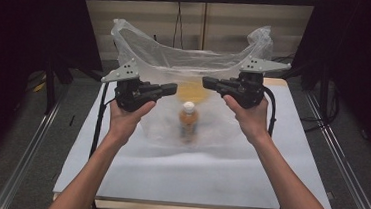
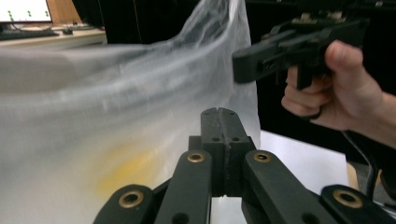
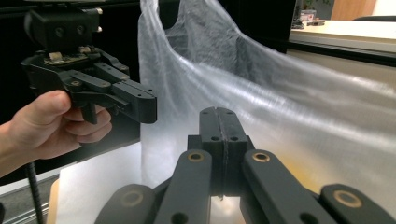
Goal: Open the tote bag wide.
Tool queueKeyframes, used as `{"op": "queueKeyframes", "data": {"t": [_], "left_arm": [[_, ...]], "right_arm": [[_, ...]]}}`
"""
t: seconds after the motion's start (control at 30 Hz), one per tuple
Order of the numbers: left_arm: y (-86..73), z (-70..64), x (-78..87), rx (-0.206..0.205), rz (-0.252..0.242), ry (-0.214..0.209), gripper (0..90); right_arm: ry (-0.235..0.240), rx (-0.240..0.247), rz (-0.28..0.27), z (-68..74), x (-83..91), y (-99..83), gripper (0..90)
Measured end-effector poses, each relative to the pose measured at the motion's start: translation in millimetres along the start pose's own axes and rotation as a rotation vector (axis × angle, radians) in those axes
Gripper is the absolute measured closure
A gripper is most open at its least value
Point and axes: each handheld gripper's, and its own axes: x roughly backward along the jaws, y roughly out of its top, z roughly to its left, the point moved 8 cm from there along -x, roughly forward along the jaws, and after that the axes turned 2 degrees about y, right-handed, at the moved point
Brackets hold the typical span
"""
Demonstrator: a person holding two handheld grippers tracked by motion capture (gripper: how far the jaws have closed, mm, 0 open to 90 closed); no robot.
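Centrally on the white table (image 1: 118, 169) stands a large clear plastic bag (image 1: 186, 64), mouth up and stretched left to right. Inside, an orange bottle (image 1: 188, 119) stands upright, white cap on top. Just near of the bag, the left gripper (image 1: 172, 88) and right gripper (image 1: 206, 81) point inward, jaws pressed together on nothing visible.

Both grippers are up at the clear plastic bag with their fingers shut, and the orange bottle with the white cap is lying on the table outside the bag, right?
Not quite. The orange bottle with the white cap is inside the clear plastic bag, not outside it; the high view shows it through the film. The rest holds: the left gripper and right gripper are up at the bag with fingers shut.
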Motion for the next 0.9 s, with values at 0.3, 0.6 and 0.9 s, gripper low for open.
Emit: {"op": "queueKeyframes", "data": {"t": [0.3, 0.6, 0.9], "left_arm": [[22.2, 16.4, -10.4, 0.023, -0.032, 0.021, 90.0], [39.8, 34.8, -14.4, 0.033, -0.035, 0.05, 90.0], [41.4, 49.9, -20.1, 0.053, -0.011, 0.084, 90.0]], "right_arm": [[-0.048, 0.001, 0.018, -16.0, -10.4, 19.3, 90.0], [-0.084, -0.02, 0.029, -30.0, -22.1, 39.3, 90.0], [-0.136, -0.032, 0.11, -42.3, -53.0, 35.1, 90.0]]}}
